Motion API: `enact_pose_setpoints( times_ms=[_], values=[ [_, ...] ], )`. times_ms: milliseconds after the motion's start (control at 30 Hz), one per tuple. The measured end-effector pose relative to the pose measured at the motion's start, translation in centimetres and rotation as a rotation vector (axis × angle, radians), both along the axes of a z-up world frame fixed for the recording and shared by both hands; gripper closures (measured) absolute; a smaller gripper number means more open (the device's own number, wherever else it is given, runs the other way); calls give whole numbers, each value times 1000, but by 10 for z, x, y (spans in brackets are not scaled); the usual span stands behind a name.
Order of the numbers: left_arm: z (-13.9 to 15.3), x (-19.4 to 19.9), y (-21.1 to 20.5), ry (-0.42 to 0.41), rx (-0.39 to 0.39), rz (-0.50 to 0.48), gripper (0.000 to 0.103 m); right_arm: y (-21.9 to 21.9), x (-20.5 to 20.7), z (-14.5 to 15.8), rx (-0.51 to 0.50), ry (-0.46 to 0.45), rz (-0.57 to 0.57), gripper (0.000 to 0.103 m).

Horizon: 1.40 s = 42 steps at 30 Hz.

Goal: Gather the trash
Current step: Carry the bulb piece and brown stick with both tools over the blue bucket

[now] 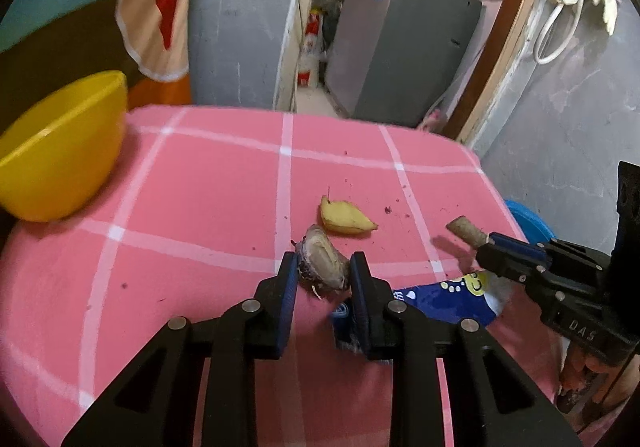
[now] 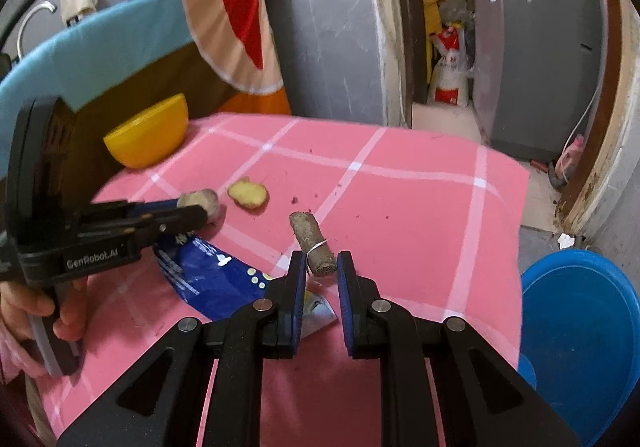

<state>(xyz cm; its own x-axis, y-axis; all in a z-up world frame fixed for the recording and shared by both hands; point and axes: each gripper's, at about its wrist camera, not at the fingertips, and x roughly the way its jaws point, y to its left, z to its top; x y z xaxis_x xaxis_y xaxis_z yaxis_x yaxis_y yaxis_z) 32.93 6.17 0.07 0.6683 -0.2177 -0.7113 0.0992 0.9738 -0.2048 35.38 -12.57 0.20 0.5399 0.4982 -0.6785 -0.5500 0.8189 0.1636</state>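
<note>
The blue wrapper (image 1: pixel 448 301) lies partly hidden behind the left hand-held gripper (image 1: pixel 325 273), and the blue basin (image 2: pixel 580 331) is cut off at 4 o'clock.

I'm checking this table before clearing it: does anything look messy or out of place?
Yes. Food scraps and a crumpled blue wrapper lie on the pink cloth, with dark crumbs scattered near them.

Open pink tablecloth (image 2: pixel 400 207) toward the far edge; yellow bowl (image 1: pixel 60 151) at the far-left corner.
</note>
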Motion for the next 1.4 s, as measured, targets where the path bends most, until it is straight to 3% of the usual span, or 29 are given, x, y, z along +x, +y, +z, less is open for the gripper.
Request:
enact_pose_setpoints(
  times_ms=[367,800,1067,1400],
  values=[
    [48,-55,-26,-263,-7,9,81,-39,-53,61,195,-263,-93,89],
    [113,-89,-107,-563,-40,-82,81,-118,-104,117,249,-499,-293,89],
    [117,-83,-169,-572,-61,-201,81,-166,-115,113,203,-537,-425,89],
    [93,-50,-235,-457,-75,-313,80,-214,-107,83,149,-455,-526,89]
  ],
)
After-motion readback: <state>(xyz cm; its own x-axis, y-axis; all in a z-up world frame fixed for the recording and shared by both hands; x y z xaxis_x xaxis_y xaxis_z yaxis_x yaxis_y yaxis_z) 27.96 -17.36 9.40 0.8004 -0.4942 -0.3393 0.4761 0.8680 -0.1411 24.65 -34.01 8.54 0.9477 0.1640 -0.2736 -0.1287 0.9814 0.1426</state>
